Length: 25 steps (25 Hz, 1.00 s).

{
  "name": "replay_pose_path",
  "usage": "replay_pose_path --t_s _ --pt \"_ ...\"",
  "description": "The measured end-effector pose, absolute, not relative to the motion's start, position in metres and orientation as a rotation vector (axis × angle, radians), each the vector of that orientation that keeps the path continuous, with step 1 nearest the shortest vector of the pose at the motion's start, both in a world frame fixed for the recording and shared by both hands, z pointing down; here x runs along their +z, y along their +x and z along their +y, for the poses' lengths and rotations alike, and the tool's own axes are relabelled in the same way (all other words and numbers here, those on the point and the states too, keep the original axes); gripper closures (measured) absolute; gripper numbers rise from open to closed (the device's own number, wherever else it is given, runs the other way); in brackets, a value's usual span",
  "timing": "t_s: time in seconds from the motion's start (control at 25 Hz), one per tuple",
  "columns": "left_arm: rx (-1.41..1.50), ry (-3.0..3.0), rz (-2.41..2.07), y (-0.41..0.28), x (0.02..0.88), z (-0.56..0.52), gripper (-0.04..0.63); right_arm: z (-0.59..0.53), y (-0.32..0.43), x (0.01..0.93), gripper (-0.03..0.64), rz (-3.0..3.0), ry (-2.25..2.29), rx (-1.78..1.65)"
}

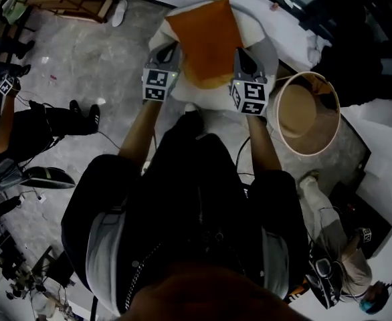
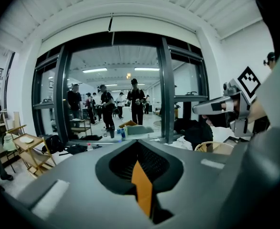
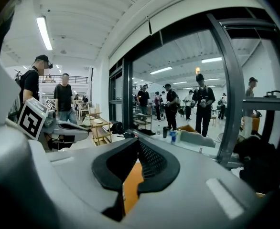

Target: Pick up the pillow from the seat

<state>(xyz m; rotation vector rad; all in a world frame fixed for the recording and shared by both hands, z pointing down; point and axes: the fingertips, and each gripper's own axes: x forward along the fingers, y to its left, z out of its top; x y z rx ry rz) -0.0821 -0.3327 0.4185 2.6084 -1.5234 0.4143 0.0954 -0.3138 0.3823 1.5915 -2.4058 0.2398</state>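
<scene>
Pillow (image 1: 206,42): orange, upper centre of frame.
My left gripper (image 1: 174,53): clamped on its left edge.
My right gripper (image 1: 241,57): clamped on its right edge.

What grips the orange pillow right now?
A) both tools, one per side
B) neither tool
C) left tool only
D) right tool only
A: the left tool and the right tool are each shut on a side of the pillow.

The orange pillow (image 1: 206,42) is a flat rectangle stretched between both tools. Its left edge is pinched in the left tool (image 1: 172,52) and its right edge in the right tool (image 1: 241,57), over the white seat (image 1: 259,29).
</scene>
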Motion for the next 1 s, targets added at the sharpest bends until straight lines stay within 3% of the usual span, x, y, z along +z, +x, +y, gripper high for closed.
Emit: replay_pose_path --t_s 0.6,1.0 --pt "0.344 2.579 -1.654 -0.089 0.591 -0.395 0.588 -0.389 0.145 0.552 0.614 -2.449 1.554 0.125" --pt "0.305 2.624 -1.709 -0.114 0.716 -0.427 0.588 -0.423 0.120 0.664 0.614 -2.538 1.509 -0.004"
